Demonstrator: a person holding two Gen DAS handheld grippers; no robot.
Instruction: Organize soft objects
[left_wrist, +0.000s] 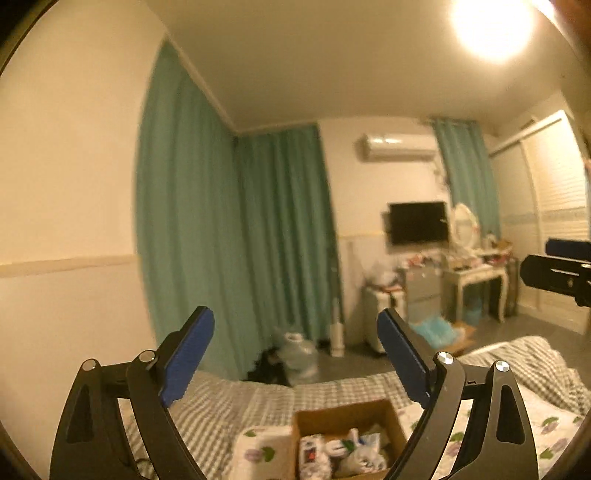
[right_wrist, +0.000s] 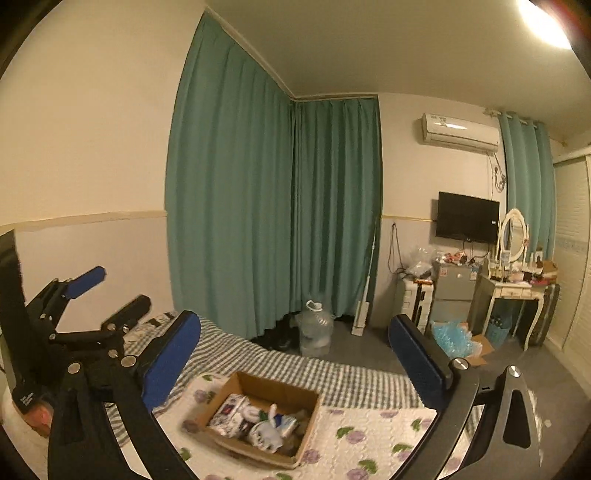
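Brown cardboard formed the open box (right_wrist: 255, 417) that was set on the bed (right_wrist: 354, 380), on a flower-printed cover (right_wrist: 369, 439) laid over grey-checked bedding. Small soft packets and pale bundles (right_wrist: 258, 415) were seen piled inside it. The right gripper (right_wrist: 295, 343) was held above the box with its blue pads spread wide — nothing was gripped between them. The left gripper (left_wrist: 295, 349) was likewise held wide apart and empty, just over the box. Green curtains (right_wrist: 273, 206) were seen behind the bed.
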